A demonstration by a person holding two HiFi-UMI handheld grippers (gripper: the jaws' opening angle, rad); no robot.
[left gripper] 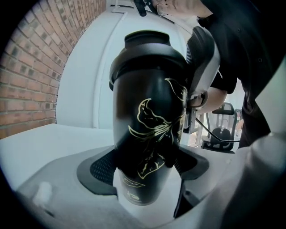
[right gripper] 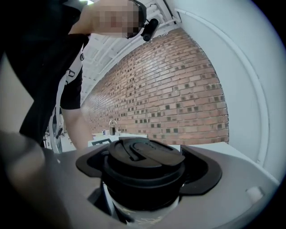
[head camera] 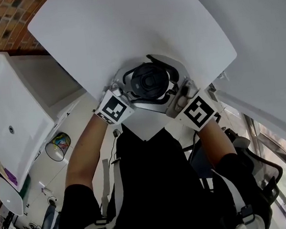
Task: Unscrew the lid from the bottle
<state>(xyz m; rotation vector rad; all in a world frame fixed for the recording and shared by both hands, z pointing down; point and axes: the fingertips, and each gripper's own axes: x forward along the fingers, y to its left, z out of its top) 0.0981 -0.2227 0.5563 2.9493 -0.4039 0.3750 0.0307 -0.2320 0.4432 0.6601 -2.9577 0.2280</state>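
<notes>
A black bottle (left gripper: 149,120) with a gold drawing is held off the table, its black lid (left gripper: 147,49) on top. My left gripper (left gripper: 147,179) is shut on the bottle's lower body, with dark pads (left gripper: 103,171) pressed against both sides. My right gripper (right gripper: 145,179) is shut on the lid (right gripper: 144,160), which fills the space between its pads (right gripper: 203,172). In the head view the lid (head camera: 148,80) shows from above, with the left gripper (head camera: 130,91) and the right gripper (head camera: 174,91) on either side of it.
A white round table (head camera: 122,26) lies below the bottle. A white cabinet (head camera: 18,100) stands to the left, beside a brick wall (right gripper: 178,89). The person's black-clothed body (head camera: 156,187) and forearms are close behind the grippers.
</notes>
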